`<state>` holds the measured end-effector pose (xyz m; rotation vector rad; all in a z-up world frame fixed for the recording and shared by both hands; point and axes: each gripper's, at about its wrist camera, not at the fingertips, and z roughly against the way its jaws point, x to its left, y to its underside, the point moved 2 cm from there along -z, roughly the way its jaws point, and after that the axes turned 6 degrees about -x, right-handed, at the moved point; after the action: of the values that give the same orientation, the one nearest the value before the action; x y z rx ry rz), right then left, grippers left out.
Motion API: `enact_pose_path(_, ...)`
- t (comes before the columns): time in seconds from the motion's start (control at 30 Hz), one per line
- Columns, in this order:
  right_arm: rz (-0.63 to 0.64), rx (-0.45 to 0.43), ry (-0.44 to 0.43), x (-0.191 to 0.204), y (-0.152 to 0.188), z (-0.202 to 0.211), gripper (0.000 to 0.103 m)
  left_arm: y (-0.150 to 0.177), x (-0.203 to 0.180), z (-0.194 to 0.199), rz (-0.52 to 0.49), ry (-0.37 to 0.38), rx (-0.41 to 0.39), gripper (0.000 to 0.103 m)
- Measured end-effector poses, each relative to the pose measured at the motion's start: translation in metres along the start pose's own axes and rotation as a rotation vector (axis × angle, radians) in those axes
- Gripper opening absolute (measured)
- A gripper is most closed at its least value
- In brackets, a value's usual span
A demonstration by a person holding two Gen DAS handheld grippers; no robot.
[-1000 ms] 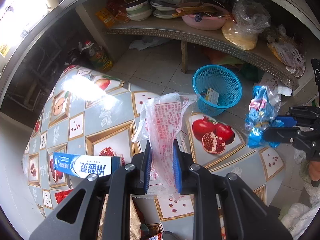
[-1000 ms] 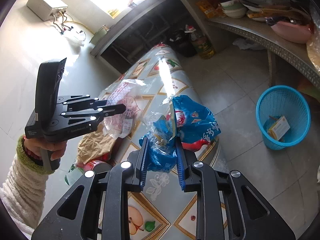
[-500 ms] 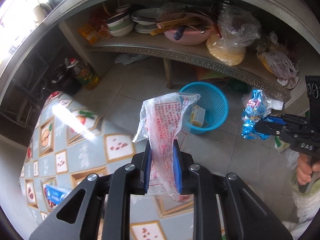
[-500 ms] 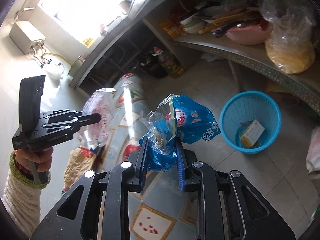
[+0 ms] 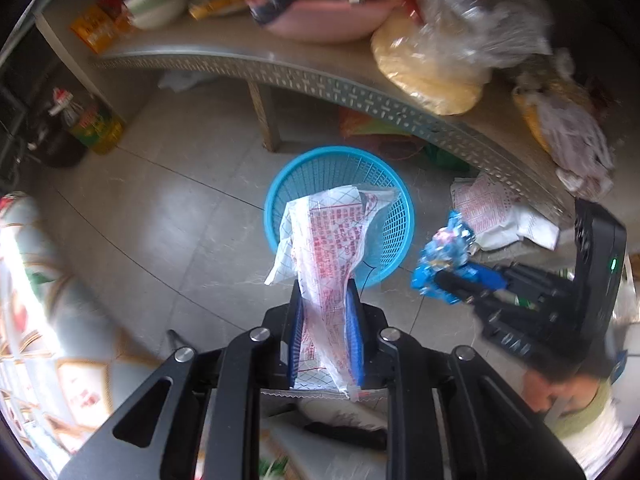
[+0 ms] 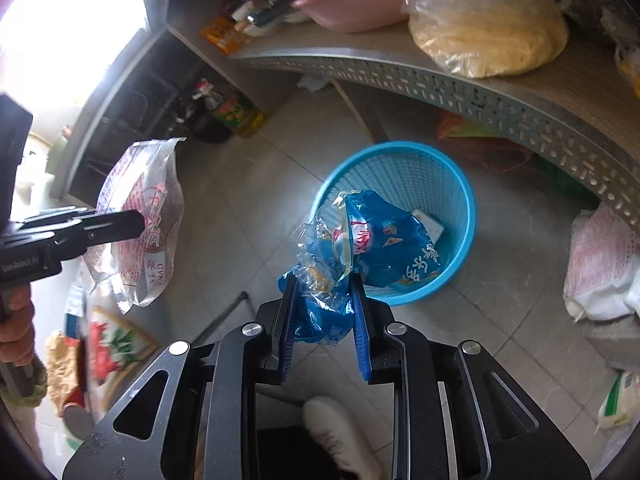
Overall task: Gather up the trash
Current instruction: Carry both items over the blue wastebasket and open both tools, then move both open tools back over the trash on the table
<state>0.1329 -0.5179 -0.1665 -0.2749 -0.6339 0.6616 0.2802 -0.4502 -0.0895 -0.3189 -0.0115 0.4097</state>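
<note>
My left gripper is shut on a clear plastic wrapper with red print, held up in front of the blue mesh waste basket on the tiled floor. My right gripper is shut on a crumpled blue snack bag, which hangs over the near rim of the same basket. A small carton lies inside the basket. In the right wrist view the left gripper with its wrapper is at the left. The right gripper with the blue bag shows at the right of the left wrist view.
A low metal shelf behind the basket carries a pink basin, bowls and bagged food. An oil bottle stands on the floor at the left. White printed sacks lie at the right. The table's fruit-patterned cloth is at the left edge.
Both grippers have swung away from the table and down toward the blue basket, each still carrying its wrapper. The basket now looms larger and sits directly ahead of both.
</note>
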Motion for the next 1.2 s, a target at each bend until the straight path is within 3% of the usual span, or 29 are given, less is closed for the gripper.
enact_pose_path(0.17,-0.002,0.011,0.058,-0.016,-0.010,-0.052,0.027,-0.038,-0.005,-0.048,0.045,0.007,0.002,0.022)
enact_pose_path(0.2,-0.001,0.010,0.079,-0.021,-0.011,-0.065,0.035,-0.043,-0.006,-0.057,0.052,0.003,-0.003,0.025)
enact_pose_path(0.23,-0.002,0.014,0.100,-0.026,-0.011,-0.077,0.047,-0.048,-0.006,-0.065,0.054,-0.012,-0.004,0.033)
enact_pose_path(0.3,-0.020,0.029,0.140,-0.040,-0.007,-0.096,0.055,-0.055,-0.004,-0.079,0.080,-0.054,-0.004,0.052)
enact_pose_path(0.43,-0.062,0.040,0.147,-0.056,0.006,-0.108,0.055,-0.053,0.001,-0.090,0.149,-0.004,-0.013,0.058)
enact_pose_path(0.6,-0.067,0.003,0.146,-0.059,0.023,-0.088,0.055,-0.049,0.001,-0.085,0.104,-0.015,-0.028,0.060)
enact_pose_path(0.9,-0.040,-0.107,0.117,-0.045,0.018,-0.036,0.060,-0.035,0.012,-0.030,0.095,-0.013,-0.081,0.060)
enact_pose_path(1.0,0.001,-0.144,0.112,-0.026,0.024,-0.009,0.064,-0.018,0.019,0.010,0.089,-0.010,-0.136,0.060)
enact_pose_path(1.2,0.045,-0.187,0.134,0.004,0.035,0.039,0.074,0.044,0.026,0.107,0.011,-0.007,-0.222,0.063)
